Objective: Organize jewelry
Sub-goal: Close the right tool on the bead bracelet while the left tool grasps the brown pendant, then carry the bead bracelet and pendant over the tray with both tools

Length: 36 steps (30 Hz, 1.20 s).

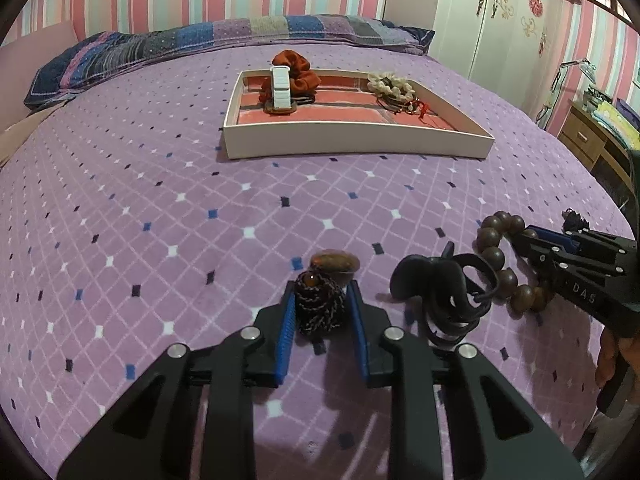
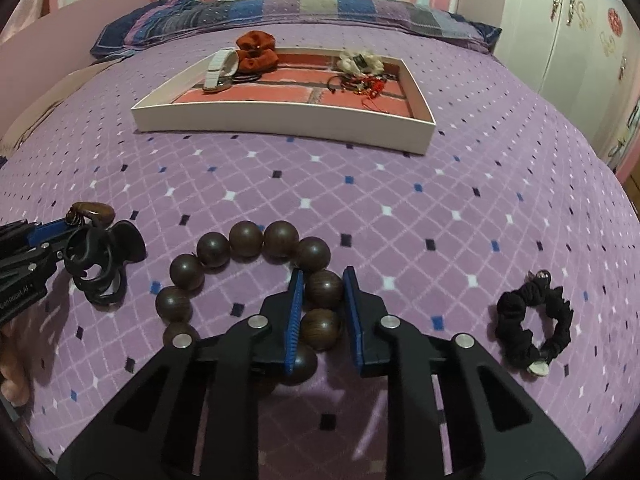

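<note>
On the purple bedspread, my left gripper has its blue pads pressed on a coiled dark braided cord necklace with an amber stone pendant at its far end. My right gripper is shut on one bead of a brown wooden bead bracelet, which lies in a loop on the bed. The left wrist view shows the same bracelet and the right gripper at the right. A white tray with a pink lining stands farther back, and holds a white watch band, a rust scrunchie, a cream scrunchie and red cord bracelets.
A black claw hair clip lies between the two grippers. A black scrunchie lies on the bed right of my right gripper. Patchwork pillows line the head of the bed. A white wardrobe and a wooden desk stand at the right.
</note>
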Motion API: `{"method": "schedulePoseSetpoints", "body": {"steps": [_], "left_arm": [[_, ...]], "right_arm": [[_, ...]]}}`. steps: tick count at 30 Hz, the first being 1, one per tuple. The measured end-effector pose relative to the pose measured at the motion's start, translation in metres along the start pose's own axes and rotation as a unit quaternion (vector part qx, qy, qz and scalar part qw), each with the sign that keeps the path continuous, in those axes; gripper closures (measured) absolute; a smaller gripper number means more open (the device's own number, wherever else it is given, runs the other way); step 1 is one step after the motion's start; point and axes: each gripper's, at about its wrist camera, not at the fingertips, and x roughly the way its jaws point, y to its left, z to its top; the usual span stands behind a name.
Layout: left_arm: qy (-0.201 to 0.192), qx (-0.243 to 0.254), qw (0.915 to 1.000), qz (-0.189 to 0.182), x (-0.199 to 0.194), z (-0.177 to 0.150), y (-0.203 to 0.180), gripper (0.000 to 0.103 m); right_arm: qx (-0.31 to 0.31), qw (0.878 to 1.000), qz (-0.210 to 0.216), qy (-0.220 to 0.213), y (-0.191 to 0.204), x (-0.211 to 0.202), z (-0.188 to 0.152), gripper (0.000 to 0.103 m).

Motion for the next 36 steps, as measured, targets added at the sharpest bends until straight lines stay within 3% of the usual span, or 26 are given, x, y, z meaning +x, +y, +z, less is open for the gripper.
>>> {"method": "schedulePoseSetpoints", "body": {"steps": [14,36], "left_arm": [[-0.033,0.010,0.9993,0.016,-0.011,0.024,0.000,0.078],[-0.112,-0.024,0.9921,0.052,-0.004,0.142,0.007,0.081]], "right_arm": [[-0.021,0.998,-0.020,-0.062,-0.007,-0.012,0.016,0.084],[0.051,0.983,0.011,-0.175,-0.039,-0.022,0.117,0.084]]}}
